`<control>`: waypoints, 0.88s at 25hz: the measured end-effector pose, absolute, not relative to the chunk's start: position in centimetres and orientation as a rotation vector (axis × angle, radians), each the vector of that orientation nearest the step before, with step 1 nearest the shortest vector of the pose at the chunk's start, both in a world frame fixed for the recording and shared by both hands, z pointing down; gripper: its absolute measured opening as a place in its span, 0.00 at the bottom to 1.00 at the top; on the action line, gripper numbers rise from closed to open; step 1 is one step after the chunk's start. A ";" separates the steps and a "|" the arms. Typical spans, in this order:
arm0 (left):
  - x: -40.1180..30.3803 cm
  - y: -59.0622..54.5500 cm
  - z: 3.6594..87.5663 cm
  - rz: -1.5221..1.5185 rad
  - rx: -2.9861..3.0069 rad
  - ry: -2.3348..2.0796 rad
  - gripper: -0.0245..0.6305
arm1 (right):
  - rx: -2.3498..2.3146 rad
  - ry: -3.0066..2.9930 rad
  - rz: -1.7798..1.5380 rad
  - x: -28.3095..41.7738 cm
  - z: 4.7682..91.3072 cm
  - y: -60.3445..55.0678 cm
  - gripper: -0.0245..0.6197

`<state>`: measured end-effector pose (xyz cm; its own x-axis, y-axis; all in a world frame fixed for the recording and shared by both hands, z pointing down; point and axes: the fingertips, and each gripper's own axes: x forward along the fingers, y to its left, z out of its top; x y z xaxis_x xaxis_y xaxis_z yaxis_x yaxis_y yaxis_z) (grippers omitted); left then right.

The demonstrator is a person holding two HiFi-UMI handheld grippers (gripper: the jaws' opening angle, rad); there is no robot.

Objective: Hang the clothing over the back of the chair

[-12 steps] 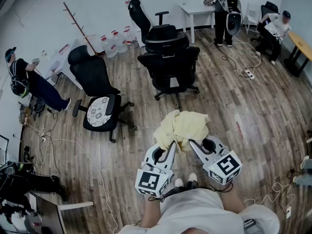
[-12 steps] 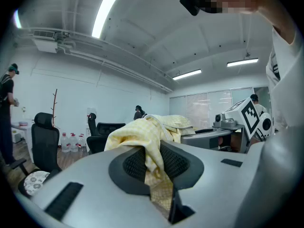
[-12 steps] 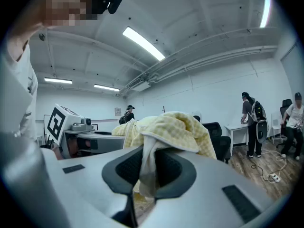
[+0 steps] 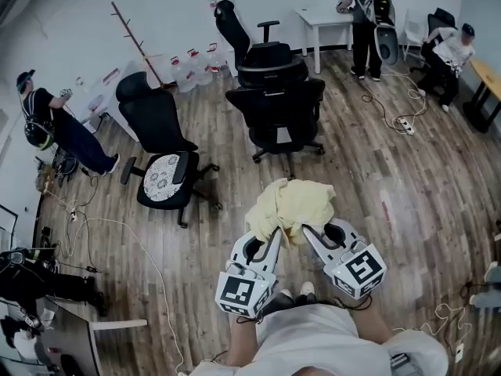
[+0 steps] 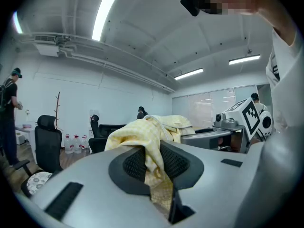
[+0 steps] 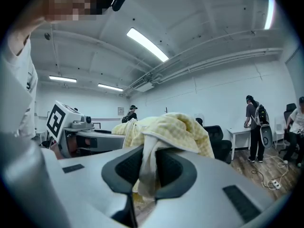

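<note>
- Two grippers hold the yellow checked clothing: the left gripper and the right gripper are each clamped on a fold of it, above the wood floor just ahead of the person.
- Bunched in a heap, the clothing runs from 9 to 3 o'clock between them, with no clear end.
- One black chair stands at 12 o'clock, well apart from the clothing.
- Several water jugs with red labels stand at 11 o'clock. Their contents and print cannot be made out.

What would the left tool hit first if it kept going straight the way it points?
Beyond the yellow garment it grips, the left tool would probably meet the black office chair, though depth is unclear.
</note>
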<state>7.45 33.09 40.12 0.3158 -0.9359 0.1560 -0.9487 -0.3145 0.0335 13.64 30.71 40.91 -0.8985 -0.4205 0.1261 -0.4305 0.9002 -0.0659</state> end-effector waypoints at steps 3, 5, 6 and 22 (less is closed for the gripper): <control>8.0 32.9 40.1 0.172 2.447 -1.776 0.15 | 0.650 -2.962 0.139 14.2 40.9 30.4 0.14; 8.2 32.6 39.9 0.174 2.444 -1.783 0.15 | 0.644 -2.962 0.139 14.4 40.8 30.1 0.14; 8.3 32.5 39.8 0.174 2.442 -1.786 0.15 | 0.643 -2.962 0.140 14.5 40.7 29.9 0.14; 4.6 27.6 40.9 0.156 2.446 -1.768 0.15 | 0.670 -2.943 0.142 10.8 41.6 25.3 0.14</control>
